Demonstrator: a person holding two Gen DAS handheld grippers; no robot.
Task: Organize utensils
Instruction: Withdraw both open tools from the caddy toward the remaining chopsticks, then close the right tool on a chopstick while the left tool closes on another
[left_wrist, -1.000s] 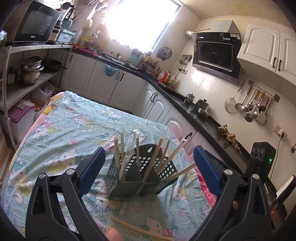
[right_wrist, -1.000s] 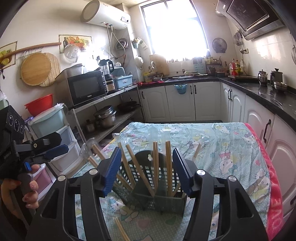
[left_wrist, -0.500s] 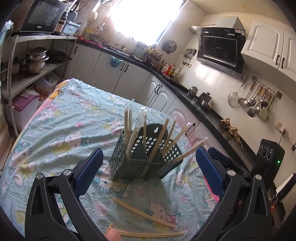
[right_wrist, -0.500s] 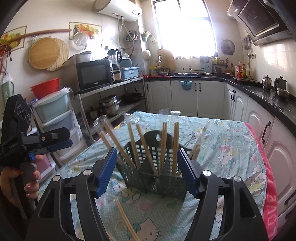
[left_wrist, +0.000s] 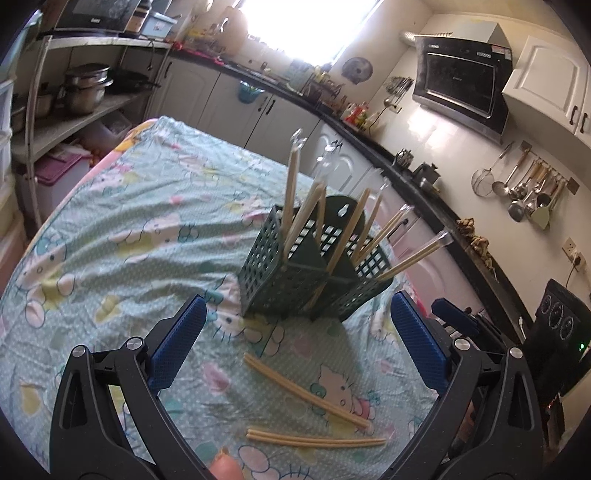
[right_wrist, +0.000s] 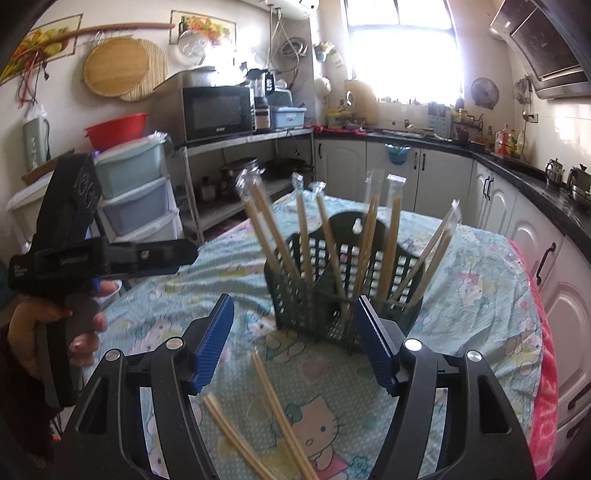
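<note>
A dark green slotted utensil caddy (right_wrist: 343, 284) stands upright near the middle of the table, on a pale green cartoon-cat tablecloth (right_wrist: 476, 284). I can see it is split into compartments, and several pairs of wrapped chopsticks (right_wrist: 389, 236) stand in them, leaning outward in different directions, their clear wrapper ends poking above the rim. From my left camera the same caddy (left_wrist: 291, 280) sits straight ahead, with its chopsticks (left_wrist: 343, 236) fanning toward the right.

On the cloth in front of the caddy, on my side, two more pairs of chopsticks lie flat. One pair (right_wrist: 284, 417) runs diagonally away from the caddy's base; the other pair (right_wrist: 236, 435) lies just beside it on the left. In the left view these appear as a slanted pair (left_wrist: 306, 391) and a nearly level pair (left_wrist: 314, 439) closer to me.

My right gripper (right_wrist: 293, 343) hovers above the loose chopsticks, its blue pads spread apart and holding nothing. My left gripper (left_wrist: 297, 347) is likewise spread wide and empty over the cloth, short of the caddy. In the right view, a hand (right_wrist: 48, 336) grips the left tool's handle off the table's left edge.

Kitchen counters, white cabinets and a bright window surround the table.
</note>
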